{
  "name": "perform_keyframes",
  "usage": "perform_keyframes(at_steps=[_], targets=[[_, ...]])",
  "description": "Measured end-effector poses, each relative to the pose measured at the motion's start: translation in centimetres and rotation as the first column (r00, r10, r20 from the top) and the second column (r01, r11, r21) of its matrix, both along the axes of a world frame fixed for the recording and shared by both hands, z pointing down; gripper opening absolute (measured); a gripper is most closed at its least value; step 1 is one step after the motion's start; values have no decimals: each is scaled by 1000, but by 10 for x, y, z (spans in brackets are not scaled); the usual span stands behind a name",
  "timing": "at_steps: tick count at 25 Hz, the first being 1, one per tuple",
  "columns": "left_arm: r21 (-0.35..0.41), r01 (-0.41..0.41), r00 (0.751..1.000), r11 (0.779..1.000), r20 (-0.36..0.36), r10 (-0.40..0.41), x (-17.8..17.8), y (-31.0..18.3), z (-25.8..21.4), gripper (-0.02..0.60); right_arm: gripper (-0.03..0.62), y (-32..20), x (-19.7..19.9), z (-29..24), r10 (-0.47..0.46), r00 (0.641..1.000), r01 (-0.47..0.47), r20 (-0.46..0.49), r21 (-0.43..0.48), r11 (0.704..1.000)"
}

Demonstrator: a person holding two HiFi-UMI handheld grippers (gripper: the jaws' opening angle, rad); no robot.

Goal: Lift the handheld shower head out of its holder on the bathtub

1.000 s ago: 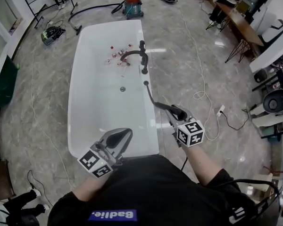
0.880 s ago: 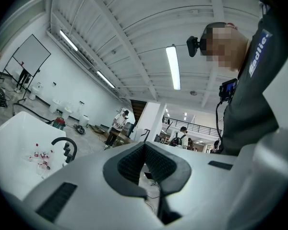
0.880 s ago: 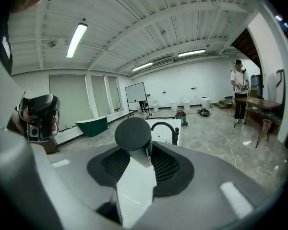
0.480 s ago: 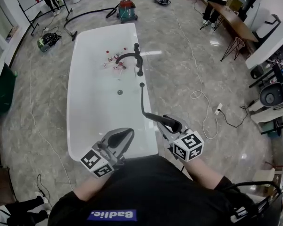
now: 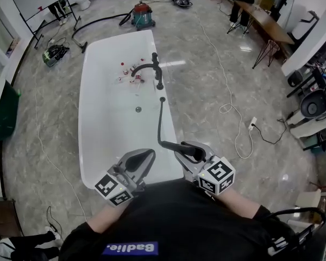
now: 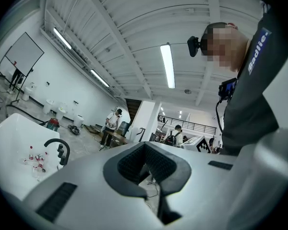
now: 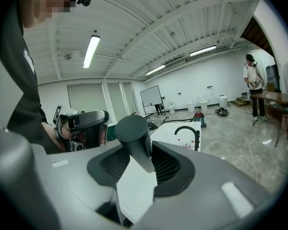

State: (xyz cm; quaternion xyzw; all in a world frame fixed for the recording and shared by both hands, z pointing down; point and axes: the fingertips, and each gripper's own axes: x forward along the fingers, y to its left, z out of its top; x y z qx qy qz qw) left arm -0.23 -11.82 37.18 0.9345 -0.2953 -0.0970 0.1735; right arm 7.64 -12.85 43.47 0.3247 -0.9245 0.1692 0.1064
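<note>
We list: right gripper (image 5: 186,150), clamped round the shower head (image 5: 176,144), at 5 o'clock of the bathtub (image 5: 125,34); spray face hidden from us. Left gripper (image 5: 140,157), jaws together, empty, at 6 o'clock.

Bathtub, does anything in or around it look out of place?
Yes: small red-capped bottles lie scattered inside the bathtub beside the black faucet, an odd place for them. A loose white cable also snakes across the floor to its right.
</note>
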Motion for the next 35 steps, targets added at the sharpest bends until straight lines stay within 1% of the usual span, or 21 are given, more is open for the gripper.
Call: perform_keyframes(at_steps=[3,8,21,35], targets=[[-1,1,1000,1000,1,-1,1,1,-3,-6,133,3,-4,-12,-16,1000,15,10,18,1000],[5,-7,1000,1000,12,7,3,6,-5,-6,133,4,-7,-16,-25,1000,25,13,25,999],[6,15,1000,1000,26,-15,-4,9,-6,-6,133,2,-18,-5,-49,998,50,35,-20,999],[7,26,999,1000,20,-26,-3,7,-3,-6,133,-1,-18,-4,-63,997,64,34,-26,998]])
